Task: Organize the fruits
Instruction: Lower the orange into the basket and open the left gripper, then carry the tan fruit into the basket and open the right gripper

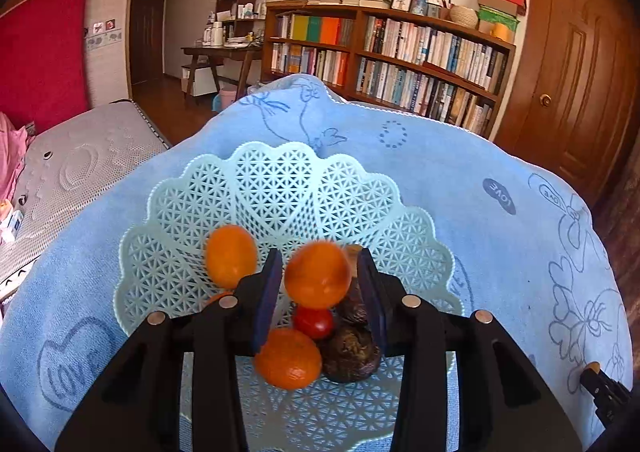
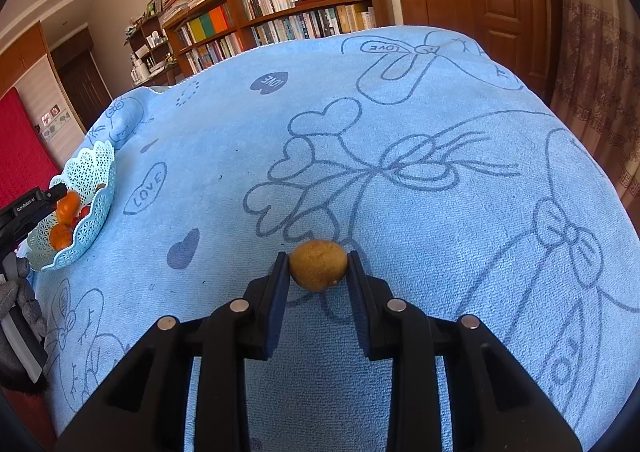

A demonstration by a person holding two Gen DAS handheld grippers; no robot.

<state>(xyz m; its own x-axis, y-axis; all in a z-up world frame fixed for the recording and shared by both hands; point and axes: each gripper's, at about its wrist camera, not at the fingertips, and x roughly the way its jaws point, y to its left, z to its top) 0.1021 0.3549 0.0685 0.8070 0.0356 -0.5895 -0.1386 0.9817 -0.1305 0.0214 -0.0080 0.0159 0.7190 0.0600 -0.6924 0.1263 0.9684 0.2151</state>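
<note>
A pale teal lattice basket [image 1: 280, 188] sits on the blue towel [image 1: 460, 180]. In it lie an orange [image 1: 232, 256], a second orange [image 1: 288, 358], a small red tomato [image 1: 313, 322] and a dark brown wrinkled fruit [image 1: 352, 348]. My left gripper [image 1: 318, 284] hangs over the basket, open. A blurred third orange [image 1: 317, 275] sits between its pads with thin gaps on both sides. In the right wrist view my right gripper [image 2: 318, 272] is shut on a brownish-yellow oval fruit [image 2: 318, 270] at towel level, and the basket [image 2: 96, 172] stands far left.
The towel covers a rounded surface that drops off on all sides. A mattress [image 1: 80, 172] lies to the left. A bookshelf [image 1: 400, 64] and a wooden door [image 1: 572, 52] stand behind.
</note>
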